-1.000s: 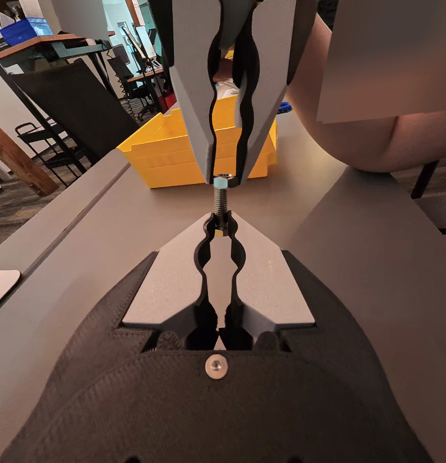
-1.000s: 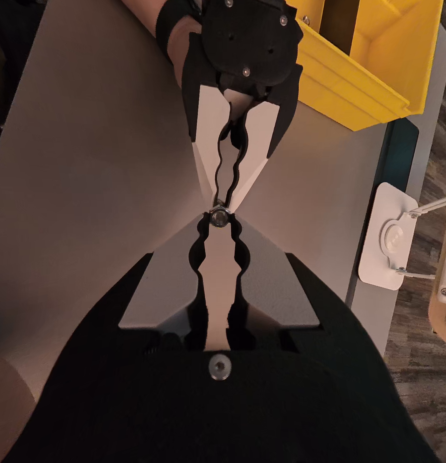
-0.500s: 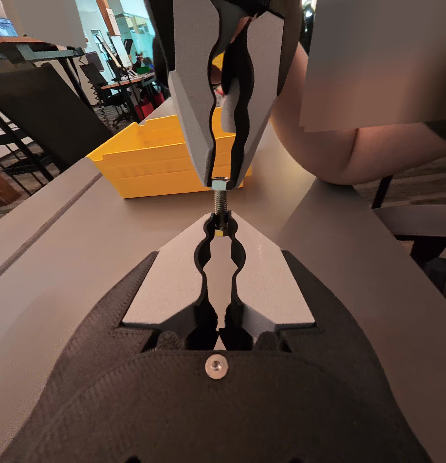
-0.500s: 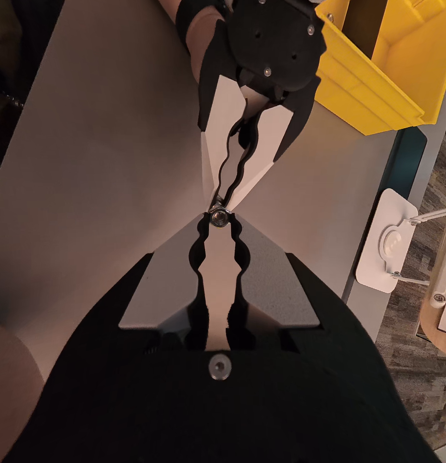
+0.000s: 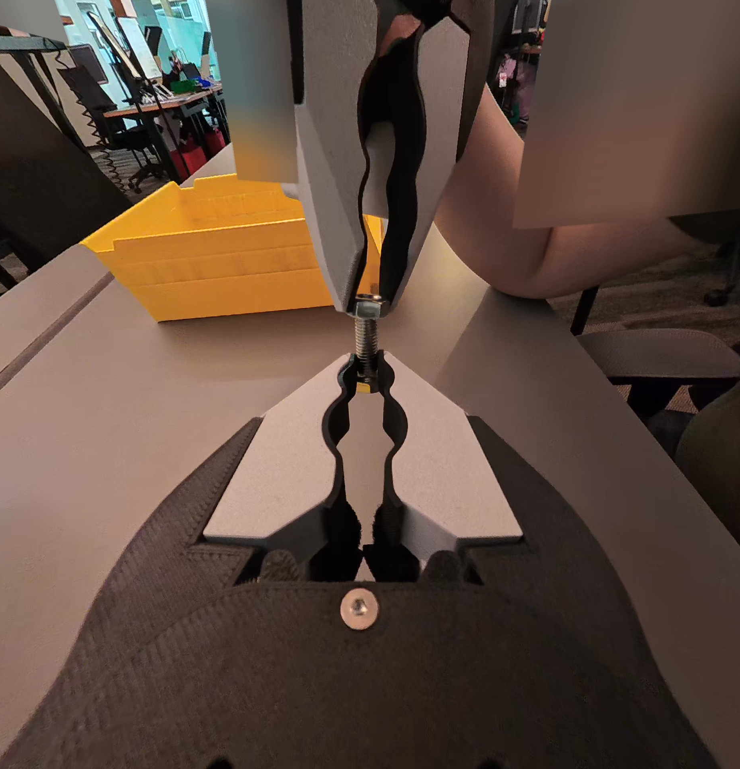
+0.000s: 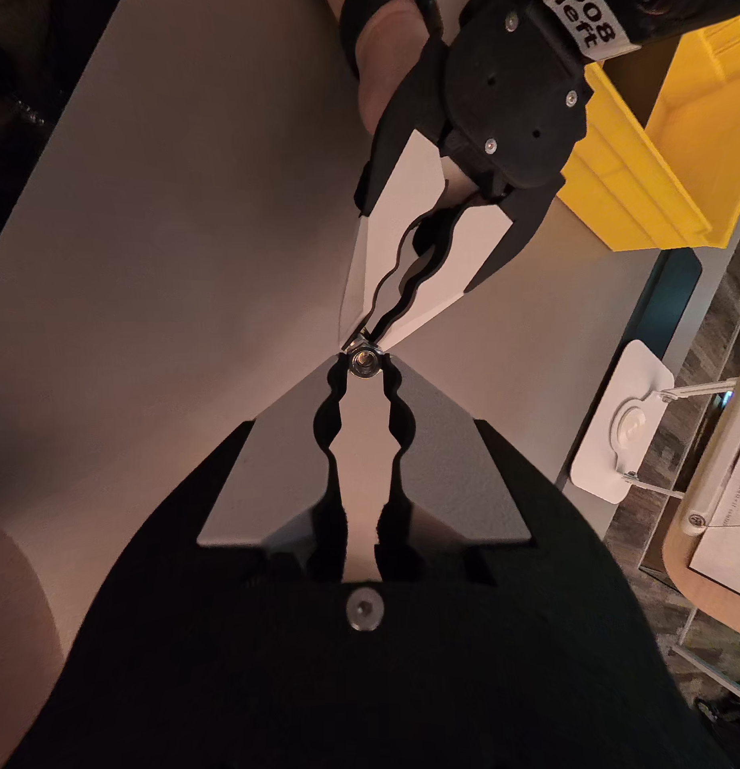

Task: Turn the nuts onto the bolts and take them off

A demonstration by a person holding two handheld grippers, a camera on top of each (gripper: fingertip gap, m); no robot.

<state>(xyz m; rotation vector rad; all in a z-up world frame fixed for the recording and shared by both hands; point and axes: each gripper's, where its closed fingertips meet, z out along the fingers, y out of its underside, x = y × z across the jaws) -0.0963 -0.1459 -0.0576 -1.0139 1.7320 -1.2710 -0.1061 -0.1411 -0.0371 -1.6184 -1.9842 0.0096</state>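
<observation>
A steel bolt [image 5: 365,338] stands upright above the grey table [image 5: 152,416]. My left gripper [image 5: 366,368] is shut on the bolt's lower end. My right gripper [image 5: 367,306] comes down from above and is shut on a hex nut [image 5: 367,309] at the top of the thread. In the right wrist view I look down the bolt's axis. There the right gripper [image 6: 364,365] clamps the nut [image 6: 374,373], with the bolt's tip in its hole. The left gripper [image 6: 360,338] reaches in from the upper right, held by a gloved hand.
A yellow bin [image 5: 218,266] stands on the table behind the bolt and also shows in the right wrist view [image 6: 651,166]. A person's forearm [image 5: 526,241] rests on the table at the right. A white bracket [image 6: 622,428] sits by the table edge, with a chair [image 5: 659,353] beyond. The tips of both grippers are at nearly the same place.
Both grippers keep their hold. The right wrist view has rolled about the bolt's axis, so the left gripper and bin swing clockwise in it. The left view has panned right.
</observation>
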